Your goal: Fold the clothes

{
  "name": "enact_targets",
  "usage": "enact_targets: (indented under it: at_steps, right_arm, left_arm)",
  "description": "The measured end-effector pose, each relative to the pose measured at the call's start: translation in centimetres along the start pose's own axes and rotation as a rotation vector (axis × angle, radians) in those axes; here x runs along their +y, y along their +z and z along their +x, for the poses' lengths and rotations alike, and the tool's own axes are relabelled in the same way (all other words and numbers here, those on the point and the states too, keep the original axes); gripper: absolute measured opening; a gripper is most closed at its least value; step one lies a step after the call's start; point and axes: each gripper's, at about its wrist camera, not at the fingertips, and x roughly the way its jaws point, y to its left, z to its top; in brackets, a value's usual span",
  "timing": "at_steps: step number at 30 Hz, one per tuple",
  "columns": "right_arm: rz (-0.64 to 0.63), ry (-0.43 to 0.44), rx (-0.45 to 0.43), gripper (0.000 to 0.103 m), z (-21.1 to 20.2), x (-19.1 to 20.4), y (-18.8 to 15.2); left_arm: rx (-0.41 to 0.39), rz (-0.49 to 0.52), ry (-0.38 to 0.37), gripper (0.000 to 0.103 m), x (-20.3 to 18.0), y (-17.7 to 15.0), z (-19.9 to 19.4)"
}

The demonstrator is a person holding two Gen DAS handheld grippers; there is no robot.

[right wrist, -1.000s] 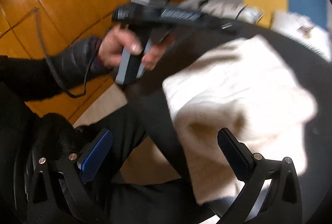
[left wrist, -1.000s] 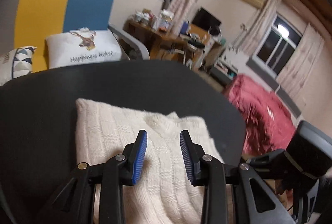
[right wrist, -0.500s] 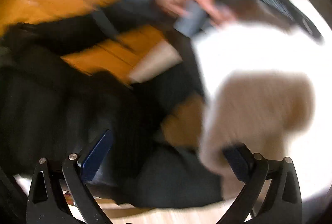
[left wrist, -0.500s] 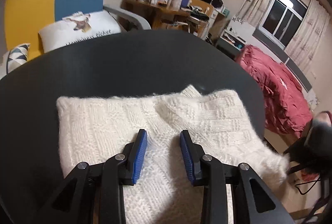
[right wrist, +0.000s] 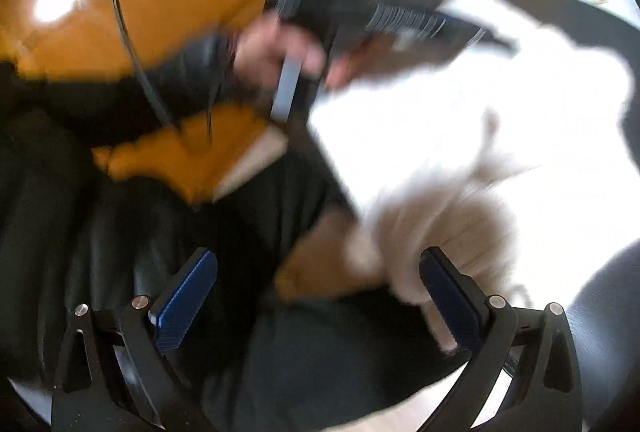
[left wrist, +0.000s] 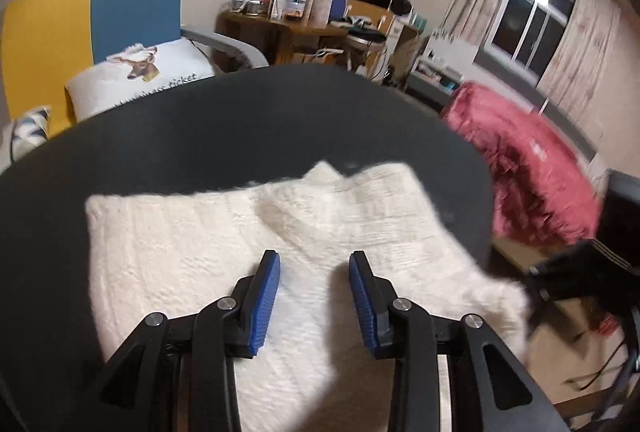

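Cream knit sweater (left wrist: 248, 264) folded on black round table (left wrist: 240, 128), soft, light, floppy: best pinched at a doubled edge; left gripper (left wrist: 314, 296) half-open, opening, empty; right gripper (right wrist: 320, 296) wide, holding nothing.

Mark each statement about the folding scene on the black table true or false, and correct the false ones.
1. The white knit sweater lies on a black table. True.
2. The left tool is clamped on the sweater. False: its jaws are opening above it, nothing pinched between them.
3. A red blanket lies beyond the table's right edge. True.
4. The right tool is fully shut. False: its jaws stand wide apart.
5. The cushion behind the table is plain black. False: white with a deer print.
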Motion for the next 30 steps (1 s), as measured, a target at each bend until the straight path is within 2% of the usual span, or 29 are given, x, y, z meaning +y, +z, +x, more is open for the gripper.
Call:
enact_targets:
  at_steps: [2,4,5,6,8,9,12,15,18,22,27,30]
  right_arm:
    - [0.07,0.01,-0.15,0.103,-2.0,-0.1,0.2]
    - [0.131,0.056,-0.294,0.103,-5.0,-1.9,0.6]
    - [0.17,0.052,-0.365,0.103,-6.2,-2.8,1.0]
    - [0.211,0.047,-0.423,0.103,-8.0,-4.3,1.4]
    - [0.335,0.074,-0.482,0.103,-8.8,-7.0,2.5]
    - [0.391,0.096,-0.473,0.103,-9.4,-8.8,3.1]
    - [0.515,0.138,-0.463,0.103,-7.7,-11.9,4.4]
    - [0.574,0.127,-0.448,0.103,-5.4,-13.4,4.9]
    - [0.57,0.117,-0.455,0.103,-4.1,-13.6,5.2]
    - [0.582,0.054,-0.492,0.103,-2.5,-13.5,5.6]
    - [0.563,-0.01,-0.451,0.103,-1.3,-12.8,6.9]
    - [0.571,0.001,-0.44,0.103,0.0,-12.3,6.7]
  left_arm:
    - [-0.031,-0.045,-0.033,0.035,0.4,-0.4,-0.6]
    - [-0.061,-0.068,-0.069,0.035,0.4,-1.0,-1.2]
    - [-0.075,-0.071,-0.088,0.035,0.2,-1.2,-1.5]
    - [-0.088,-0.073,-0.109,0.035,0.0,-1.5,-1.8]
    - [-0.088,-0.051,-0.15,0.035,-0.9,-2.4,-1.9]
    - [-0.085,-0.039,-0.156,0.035,-1.3,-2.8,-1.9]
    - [-0.099,-0.045,-0.156,0.035,-1.2,-3.7,-1.5]
    - [-0.111,-0.067,-0.17,0.035,-0.8,-4.1,-1.5]
    - [-0.119,-0.063,-0.174,0.035,-0.9,-4.4,-1.5]
    - [-0.126,-0.068,-0.174,0.035,-1.3,-4.7,-1.7]
    - [-0.142,-0.07,-0.167,0.035,-1.6,-5.3,-2.0]
    - [-0.147,-0.067,-0.162,0.035,-1.7,-5.4,-2.0]
